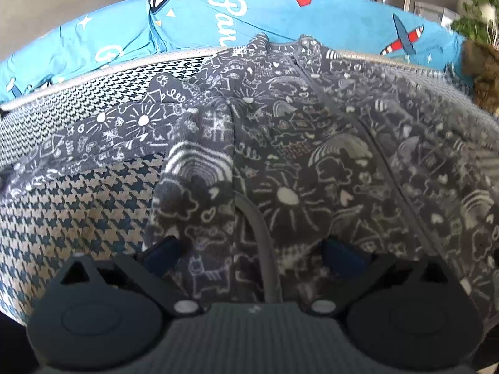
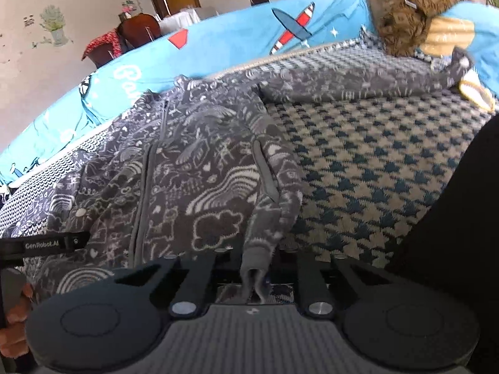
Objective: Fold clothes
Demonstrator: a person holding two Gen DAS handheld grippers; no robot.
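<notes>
A grey fleece jacket [image 1: 280, 155] with white doodle prints and a front zip lies spread on a houndstooth cushion [image 1: 78, 212]. My left gripper [image 1: 252, 254] stands open over the jacket's lower part. Its blue pads [image 1: 162, 254] are wide apart, with fabric and a grey pocket trim lying between them. In the right wrist view the jacket [image 2: 187, 171] fills the left half, and one sleeve [image 2: 343, 87] stretches off to the right. My right gripper [image 2: 254, 283] is shut on the ribbed hem corner, which hangs bunched between its jaws.
A bright blue sheet [image 2: 234, 37] printed with aeroplanes rises behind the cushion [image 2: 374, 162]. A brown patterned plush thing [image 2: 405, 9] sits at the far right. A hand [image 2: 15, 321] and a black strap [image 2: 40, 244] show at the lower left. A dark shape [image 2: 452, 218] blocks the right edge.
</notes>
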